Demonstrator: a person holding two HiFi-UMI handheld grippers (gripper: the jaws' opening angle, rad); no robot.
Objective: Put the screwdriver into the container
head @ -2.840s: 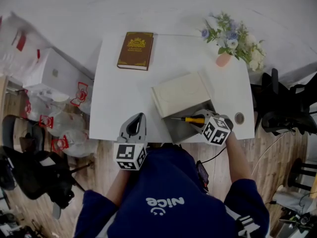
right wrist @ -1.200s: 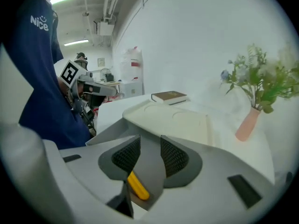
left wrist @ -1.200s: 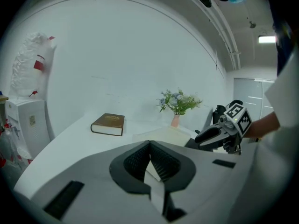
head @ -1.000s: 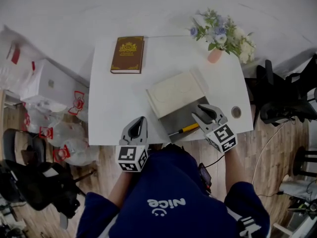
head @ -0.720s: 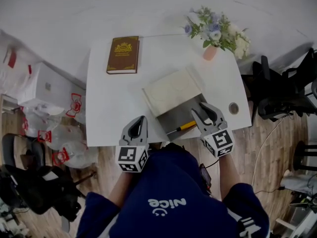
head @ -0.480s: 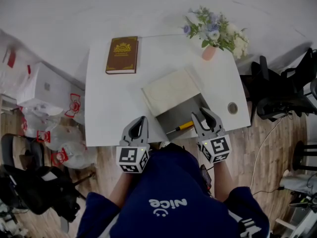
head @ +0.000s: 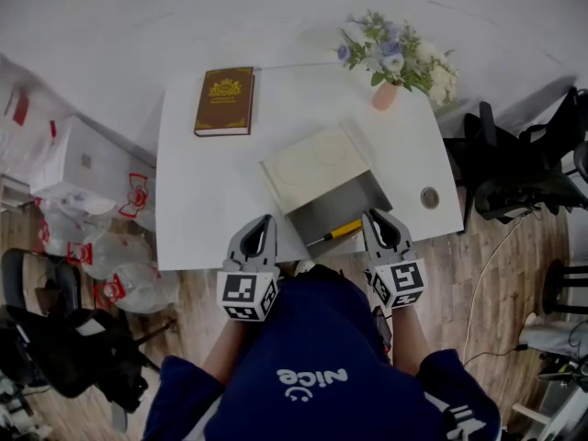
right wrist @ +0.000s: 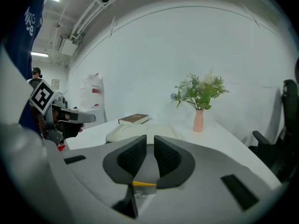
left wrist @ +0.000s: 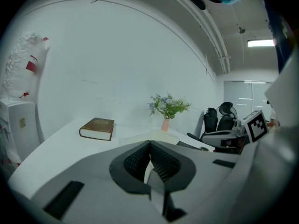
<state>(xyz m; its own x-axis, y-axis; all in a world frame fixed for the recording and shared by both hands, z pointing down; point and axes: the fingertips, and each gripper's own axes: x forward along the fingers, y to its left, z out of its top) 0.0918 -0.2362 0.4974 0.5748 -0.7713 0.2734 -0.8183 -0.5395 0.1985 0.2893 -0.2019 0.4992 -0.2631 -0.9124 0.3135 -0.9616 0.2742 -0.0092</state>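
**Screwdriver lies in the container, just left of the right jaws**

A white worktop (head: 207, 191) stands against a pale wall, over a wooden floor. A brown book (head: 224, 100) sits at its far left and a vase of flowers (head: 390, 49) at its far right.

At the near edge, left of centre, the left gripper (head: 260, 220) hangs over the rim of the worktop. In its own view (left wrist: 150, 143) the jaws are together with nothing in them. They point across bare worktop towards the book, well to the left of the container.

The grey container (head: 366, 191) stands open near the middle of the near edge, with its cream lid (head: 317, 165) lying just beyond it. The screwdriver (head: 338, 232) rests on the container's floor along the near side. Its long axis slants from the metal tip at the near left to the yellow handle at the far right.

The right gripper (head: 377, 217) is at the container's near right corner, just beside the handle end, so this hand is much the nearer. Its jaws have just been closing and now stand a narrow gap apart with nothing between them. In the right gripper view (right wrist: 150, 139) the yellow handle (right wrist: 144, 183) shows below and behind the jaw tips, lying crosswise to them and not gripped.

The placing looks done. Any further reach for the tool would be leftward and down from the right jaws.
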